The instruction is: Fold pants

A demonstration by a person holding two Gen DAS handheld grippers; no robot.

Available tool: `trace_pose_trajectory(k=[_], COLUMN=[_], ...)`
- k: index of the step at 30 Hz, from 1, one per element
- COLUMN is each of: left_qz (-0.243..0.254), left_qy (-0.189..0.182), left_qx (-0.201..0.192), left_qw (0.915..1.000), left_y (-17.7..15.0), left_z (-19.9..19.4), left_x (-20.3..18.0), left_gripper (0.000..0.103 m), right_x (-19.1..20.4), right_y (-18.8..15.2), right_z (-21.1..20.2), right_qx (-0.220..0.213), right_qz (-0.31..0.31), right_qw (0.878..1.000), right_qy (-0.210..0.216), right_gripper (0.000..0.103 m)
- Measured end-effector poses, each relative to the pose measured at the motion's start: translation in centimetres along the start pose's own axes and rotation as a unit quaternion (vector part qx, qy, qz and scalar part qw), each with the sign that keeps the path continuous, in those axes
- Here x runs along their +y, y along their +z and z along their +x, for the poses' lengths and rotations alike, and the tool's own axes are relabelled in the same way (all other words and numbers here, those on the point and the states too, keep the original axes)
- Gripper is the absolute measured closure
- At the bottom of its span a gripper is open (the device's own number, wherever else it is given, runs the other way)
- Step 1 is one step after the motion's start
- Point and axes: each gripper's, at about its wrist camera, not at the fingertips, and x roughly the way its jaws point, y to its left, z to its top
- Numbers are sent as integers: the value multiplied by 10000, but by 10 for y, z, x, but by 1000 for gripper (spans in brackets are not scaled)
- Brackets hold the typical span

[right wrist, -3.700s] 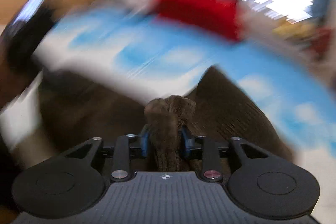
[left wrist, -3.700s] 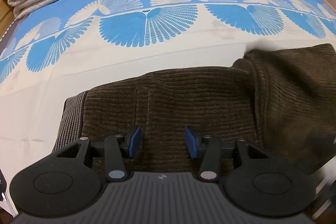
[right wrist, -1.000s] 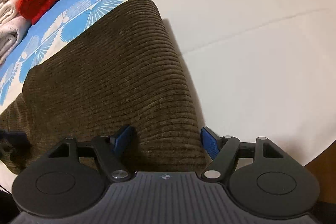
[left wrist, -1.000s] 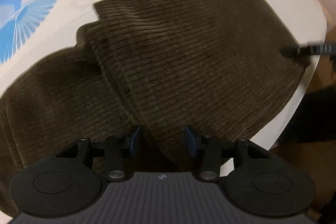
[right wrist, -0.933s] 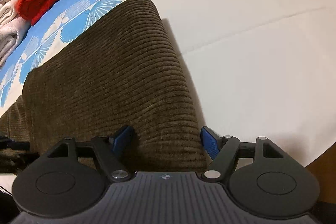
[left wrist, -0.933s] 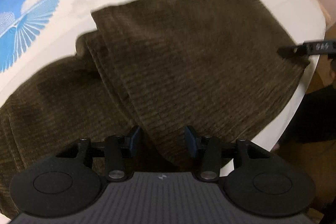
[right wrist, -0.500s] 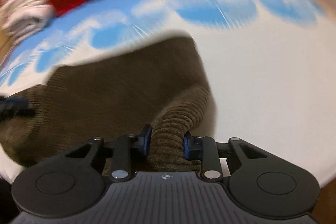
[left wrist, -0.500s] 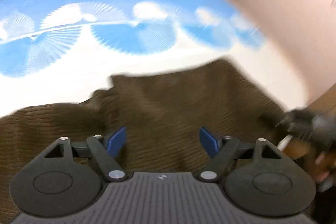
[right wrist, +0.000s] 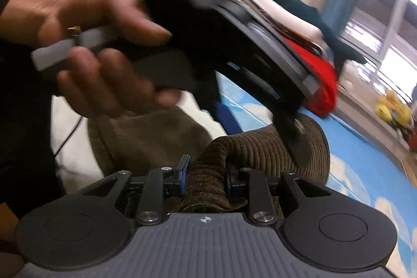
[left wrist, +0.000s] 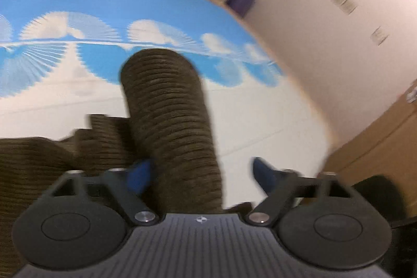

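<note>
The pants (left wrist: 166, 121) are brown corduroy and lie on the sheet (left wrist: 260, 121), which is white with blue fan shapes.

In the left wrist view, one raised fold of the pants goes up between the fingers of the left gripper (left wrist: 200, 176). The jaws are closing. The fold touches the left blue pad (left wrist: 139, 177), but the right pad stands apart from the cloth, so this gripper does not grasp it. The rest of the pants lies low on the sheet, to the left of this fold.

In the right wrist view, the right gripper (right wrist: 206, 177) is clenched on a thick bunch of the pants (right wrist: 208, 186), with both pads pressing on the cloth, and its jaws are closing a little more. Above the sheet, a hand (right wrist: 99, 43) holds the other gripper over the pants.
</note>
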Motion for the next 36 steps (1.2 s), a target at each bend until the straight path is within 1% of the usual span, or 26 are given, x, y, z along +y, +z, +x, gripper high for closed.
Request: trace_pose_trajectory(k=[1, 3, 5, 8, 9, 11, 12, 13, 14, 15, 17, 18, 19, 20, 21, 23, 25, 27, 28, 29, 30, 31, 32, 33, 34, 36], left_qz=[103, 116, 170, 214, 211, 11, -114, -260, -375, -460, -464, -416, -404, -431, -474, -576, -783, -1090, -1246, -1359, -1431, -1458, -1473, -1519, -1638, -2048], left_qy=[254, 517, 715, 916, 990, 1103, 1155, 1254, 1379, 1548, 1910, 2139, 2336, 2508, 2694, 3034, 3324, 3489, 3568, 3650, 3743, 3843, 3937, 3970, 3879, 3512], left_qx=[54, 189, 257, 251, 206, 137, 133, 137, 127, 104, 38, -7, -45, -82, -127, -203, -266, -338, -388, -437, -485, -527, -554, -552, -531, -441], left_qw=[9996, 9984, 9970, 9952, 9947, 9938, 9932, 9917, 9897, 9868, 9805, 9760, 9715, 9671, 9618, 9509, 9395, 9302, 9250, 9200, 9149, 9101, 9057, 9035, 9055, 9126], left_y=[-2, -6, -9, -10, -10, -11, -12, -13, -15, -17, -22, -27, -28, -30, -33, -39, -43, -48, -51, -53, -55, -58, -60, -61, -63, -67], left_z=[2, 4, 4, -1, -6, -19, -27, -33, -42, -49, -63, -71, -76, -82, -89, -104, -117, -134, -140, -147, -153, -163, -168, -171, -174, -176], left_x=[2, 10, 17, 26, 31, 49, 57, 69, 79, 90, 106, 111, 118, 124, 131, 143, 159, 174, 181, 188, 193, 196, 199, 204, 208, 220], left_gripper=[74, 83, 84, 84, 84, 84, 84, 84, 84, 84, 84, 84, 84, 84, 84, 84, 84, 84, 86, 87, 96, 102, 103, 103, 98, 87], right_x=[4, 6, 3, 2, 2, 1, -2, -4, -7, -11, -20, -25, -29, -32, -35, -41, -49, -58, -62, -62, -63, -61, -60, -59, -56, -50], right_y=[2, 5, 5, 12, 14, 19, 22, 26, 29, 34, 37, 39, 41, 42, 42, 37, 30, 22, 18, 15, 13, 11, 10, 10, 10, 10], right_z=[4, 10, 15, 18, 16, 19, 17, 16, 14, 11, 11, 13, 17, 21, 29, 49, 72, 91, 101, 106, 113, 119, 126, 130, 136, 144], right_qx=[-6, 15, 82, 17, -22, -139, -226, -312, -428, -552, -670, -673, -614, -517, -331, 121, 659, 1030, 1161, 1215, 1296, 1351, 1403, 1442, 1500, 1610], right_qz=[-56, -52, 69, 244, 315, 530, 681, 813, 945, 1102, 1372, 1530, 1651, 1715, 1796, 2030, 2468, 3078, 3435, 3683, 3979, 4167, 4329, 4411, 4488, 4584], right_qw=[10000, 10000, 9999, 9996, 9993, 9976, 9959, 9940, 9918, 9893, 9851, 9831, 9826, 9829, 9831, 9789, 9663, 9458, 9319, 9214, 9069, 8963, 8865, 8813, 8759, 8677], right_qy=[33, 15, 69, 135, 218, 427, 546, 665, 744, 779, 791, 744, 598, 420, 149, -189, -323, -128, 61, 234, 498, 694, 835, 893, 946, 1054], right_gripper=[76, 76, 74, 65, 64, 62, 58, 54, 45, 40, 40, 38, 37, 33, 30, 29, 29, 29, 28, 25, 25, 24, 22, 20, 19, 15])
